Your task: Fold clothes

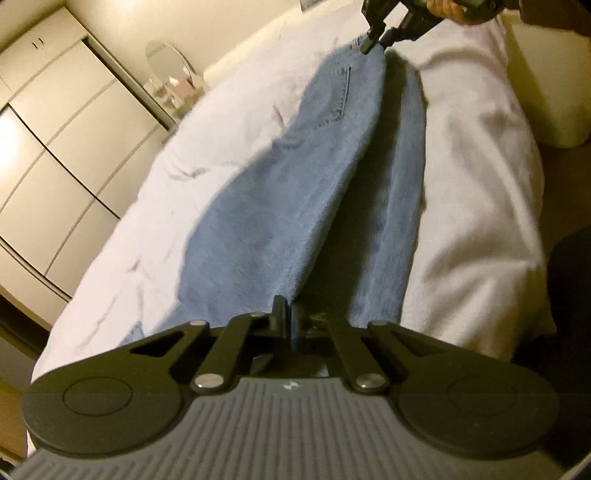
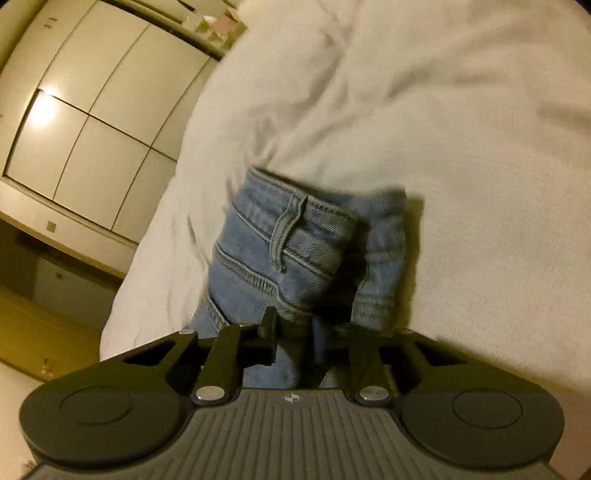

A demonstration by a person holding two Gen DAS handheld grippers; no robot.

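Observation:
Light blue jeans [image 1: 295, 192] stretch lengthwise across the white bed, one leg folded over the other with a dark gap between the layers. My left gripper [image 1: 288, 310] is shut on the leg end nearest me. At the far end my right gripper [image 1: 376, 38], held by a hand [image 1: 448, 11], pinches the waistband. In the right wrist view the right gripper [image 2: 291, 325] is shut on the waistband of the jeans [image 2: 291, 251], with a belt loop [image 2: 286, 236] just ahead of the fingers.
The white duvet [image 1: 480, 166] covers the bed [image 2: 424, 110]. Cream wardrobe doors [image 1: 55, 129] stand on the left, and a small dresser with a round mirror [image 1: 166, 59] sits beyond the bed. A white bedside unit [image 1: 546, 81] is at the right.

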